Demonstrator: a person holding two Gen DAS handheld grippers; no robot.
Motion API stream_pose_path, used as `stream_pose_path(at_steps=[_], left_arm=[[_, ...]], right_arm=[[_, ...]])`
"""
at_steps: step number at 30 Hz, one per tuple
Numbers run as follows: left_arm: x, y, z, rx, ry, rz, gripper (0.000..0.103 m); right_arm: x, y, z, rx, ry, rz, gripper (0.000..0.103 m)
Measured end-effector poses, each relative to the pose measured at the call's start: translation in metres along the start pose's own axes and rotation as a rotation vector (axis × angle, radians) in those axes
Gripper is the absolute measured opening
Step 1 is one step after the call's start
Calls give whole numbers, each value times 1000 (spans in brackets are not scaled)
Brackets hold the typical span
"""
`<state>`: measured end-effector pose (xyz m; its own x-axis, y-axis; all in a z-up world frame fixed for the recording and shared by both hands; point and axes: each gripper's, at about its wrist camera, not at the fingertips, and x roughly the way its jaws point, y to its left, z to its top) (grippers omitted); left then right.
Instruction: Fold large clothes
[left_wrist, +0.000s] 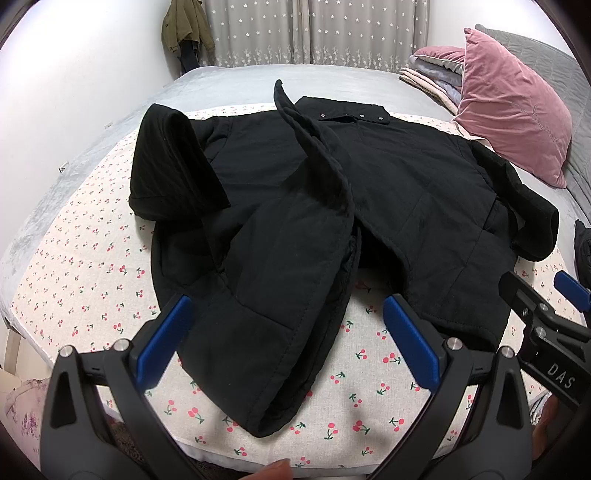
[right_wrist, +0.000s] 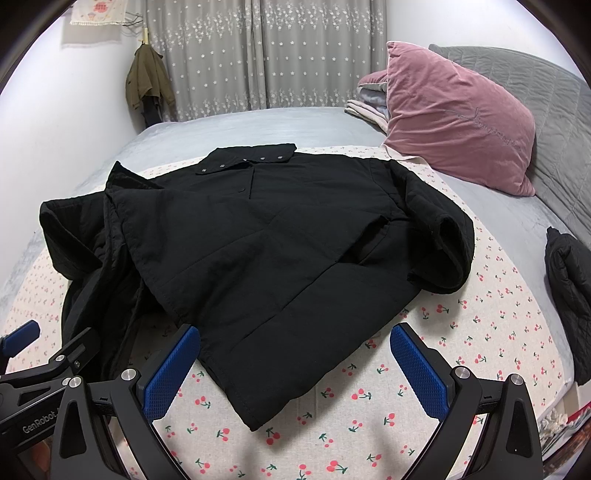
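Observation:
A large black padded jacket (left_wrist: 332, 192) lies front-up on a cherry-print sheet (left_wrist: 85, 266), collar far, hem near. Its front panels are open and rumpled, and both sleeves are folded inward. It also shows in the right wrist view (right_wrist: 258, 236). My left gripper (left_wrist: 288, 314) is open and empty, its blue pads either side of the left front panel's hem, just above it. My right gripper (right_wrist: 295, 343) is open and empty over the right panel's hem corner. The right gripper shows at the right edge of the left wrist view (left_wrist: 543, 306).
A pink velvet pillow (right_wrist: 458, 122) and folded blankets (right_wrist: 369, 107) lie at the back right of the grey bed (right_wrist: 258, 125). Another black quilted garment (right_wrist: 572, 295) sits at the right edge. An olive jacket (right_wrist: 147, 77) hangs by the curtain.

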<state>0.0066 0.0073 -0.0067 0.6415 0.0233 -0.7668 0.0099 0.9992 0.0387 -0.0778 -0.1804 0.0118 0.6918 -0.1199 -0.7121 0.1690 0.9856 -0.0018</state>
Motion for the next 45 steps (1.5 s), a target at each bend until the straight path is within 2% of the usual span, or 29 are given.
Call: stream_pose_path(at_steps=[10, 16, 18, 21, 23, 26, 27, 30, 32, 34, 39, 42, 44, 45], left_arm=[[5, 6, 0, -16, -8, 15, 103], [2, 15, 13, -30, -46, -37, 103], [1, 15, 18, 7, -71, -53, 103], [0, 25, 29, 48, -62, -92, 103], [2, 38, 35, 28, -37, -128, 103], [7, 69, 41, -35, 18, -226, 103], [11, 80, 42, -51, 48, -233, 103], [23, 103, 36, -77, 93, -228, 103], [35, 116, 27, -116, 147, -249, 103], [52, 128, 14, -191, 228, -330, 102], [82, 129, -22, -338, 357, -475, 100], [90, 119, -39, -404, 400, -554, 98], [98, 110, -49, -446, 439, -610, 95], [100, 106, -52, -455, 453, -630, 94]], right_arm=[[1, -1, -1, -1, -1, -6, 103], [-2, -4, 3, -2, -28, 38, 103], [-7, -2, 7, -26, -64, 42, 103], [-11, -5, 15, -70, -89, 44, 103], [-9, -15, 21, -56, -47, 63, 103], [1, -36, 28, -10, 24, 89, 103], [4, -41, 29, 9, 31, 100, 103], [24, -59, 26, 95, 142, 166, 103], [32, -67, 23, 163, 161, 242, 103], [43, -71, 16, 238, 165, 338, 103], [79, -69, 0, 374, 261, 479, 101], [96, -63, -9, 461, 323, 591, 93], [106, -58, -13, 492, 357, 640, 71], [110, -58, -15, 491, 365, 635, 63]])
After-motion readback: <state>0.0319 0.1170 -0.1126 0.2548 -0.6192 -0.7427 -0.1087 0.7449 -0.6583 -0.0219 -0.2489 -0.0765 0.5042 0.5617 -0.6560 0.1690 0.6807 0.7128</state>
